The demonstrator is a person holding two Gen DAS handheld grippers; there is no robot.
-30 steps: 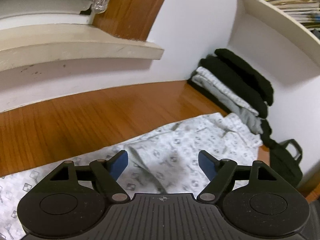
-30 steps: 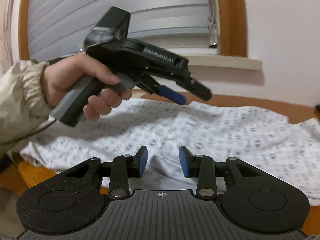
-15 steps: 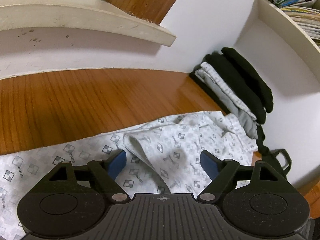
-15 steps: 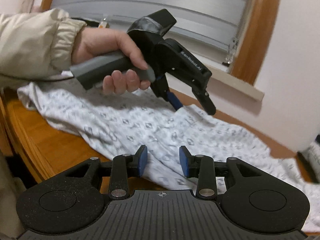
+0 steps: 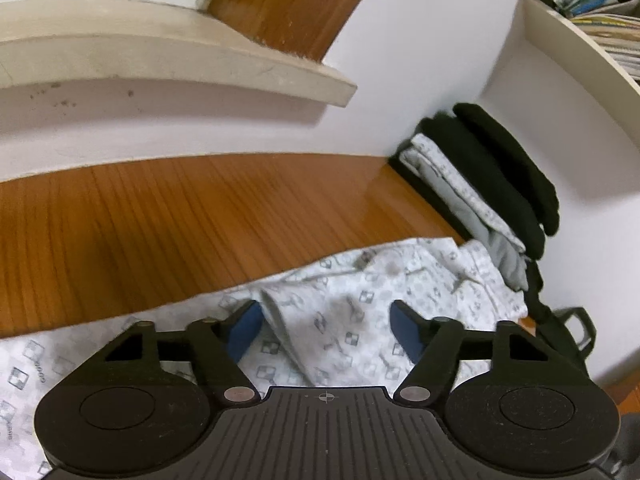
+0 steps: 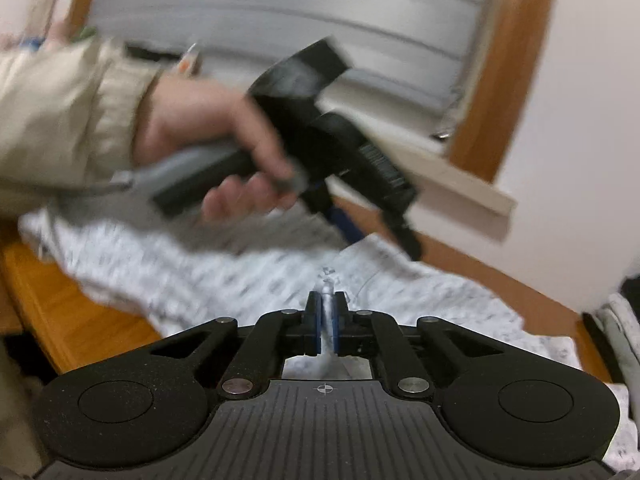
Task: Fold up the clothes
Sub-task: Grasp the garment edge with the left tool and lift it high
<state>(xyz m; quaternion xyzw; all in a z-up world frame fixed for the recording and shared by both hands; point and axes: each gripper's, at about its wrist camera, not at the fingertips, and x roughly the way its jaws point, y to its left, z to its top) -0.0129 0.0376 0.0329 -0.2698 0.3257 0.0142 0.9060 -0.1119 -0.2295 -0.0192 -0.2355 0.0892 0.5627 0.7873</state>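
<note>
The patterned white garment [image 5: 352, 304] lies spread on the wooden surface [image 5: 168, 216]. The right hand-held gripper [image 6: 327, 322] pinches a fold of it. The left hand-held gripper [image 5: 326, 328] hangs over the cloth, fingers spread wide. Folded clothes [image 5: 492, 184] are stacked in the corner.

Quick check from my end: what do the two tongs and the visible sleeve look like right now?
Both tongs are matte black with ribbed bodies, round pivot discs, silver pins and blue pads: left tongs, right tongs. Seen from the right wrist view, the left tool has a grey-and-black pistol handle. The hand holding it emerges from a beige sleeve with a gathered cuff.
</note>
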